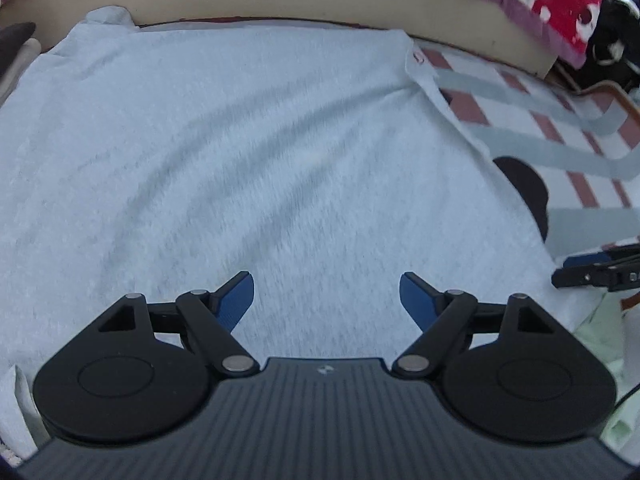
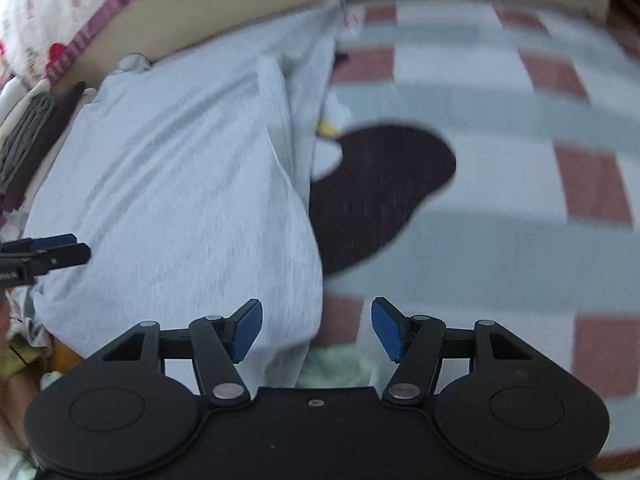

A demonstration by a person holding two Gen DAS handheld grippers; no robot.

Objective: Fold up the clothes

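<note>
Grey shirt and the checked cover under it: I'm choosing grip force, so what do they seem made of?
Grey shirt: probably soft cotton jersey, matte, heathered flecks, shallow wrinkles. Checked cover: likely printed woven or fleecy fabric, matte; blur hides the weave.

The pale grey heathered knit garment (image 1: 248, 152) looks soft and matt, its cloth lightly creased. Under it, the checked bed cover of white, grey and dull-red cloth (image 2: 500, 128) is matt too — with a dark brown fabric patch (image 2: 380, 184). Each gripper (image 1: 327, 300) (image 2: 317, 326) is matt black plastic with ribbed blue pads (image 1: 238, 300) and shiny metal pins
</note>
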